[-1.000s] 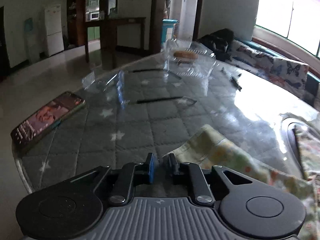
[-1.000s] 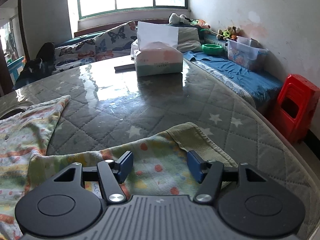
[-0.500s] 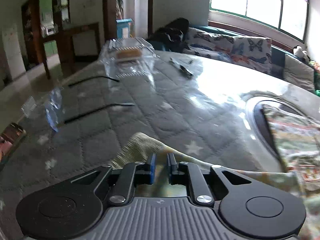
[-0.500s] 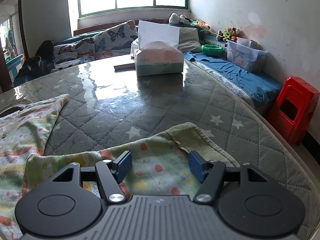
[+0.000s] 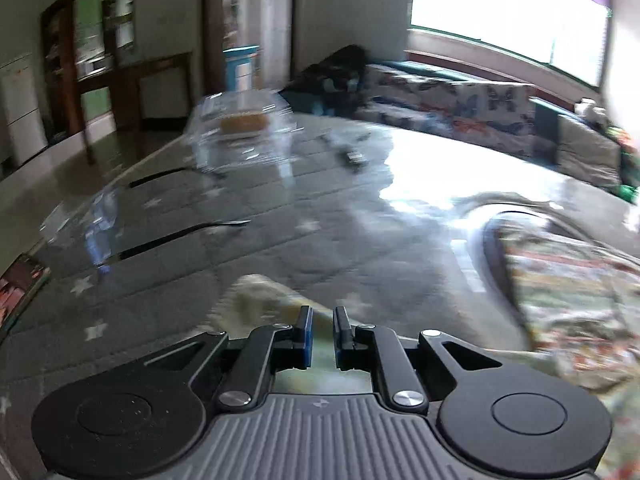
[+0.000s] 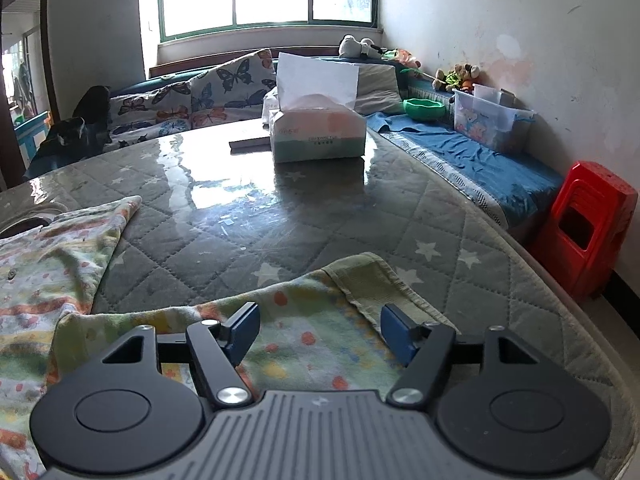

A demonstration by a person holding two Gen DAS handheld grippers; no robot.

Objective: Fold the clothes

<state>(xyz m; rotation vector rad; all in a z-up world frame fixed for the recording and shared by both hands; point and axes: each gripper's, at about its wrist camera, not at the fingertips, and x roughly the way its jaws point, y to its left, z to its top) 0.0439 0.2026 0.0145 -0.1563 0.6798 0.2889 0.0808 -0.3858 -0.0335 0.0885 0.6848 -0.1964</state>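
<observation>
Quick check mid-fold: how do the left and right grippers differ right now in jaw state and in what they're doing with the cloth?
The left gripper has its jaws nearly shut, pinching an edge of the spotted cloth; the right gripper has its jaws wide apart and grips nothing. The left wrist view is motion-blurred; the right wrist view is sharp. Both have blue pads and sit low over the same cloth on the quilted table.

Dotted garment [image 6: 312, 332] flat on table [image 6: 320, 216]

Table and surrounds, item count

One tissue box [image 6: 318, 134], one red stool [image 6: 586, 232], one green bowl [image 6: 424, 109], one clear storage bin [image 6: 490, 120], two black sticks [image 5: 180, 236], one clear clamshell container [image 5: 244, 132]
</observation>
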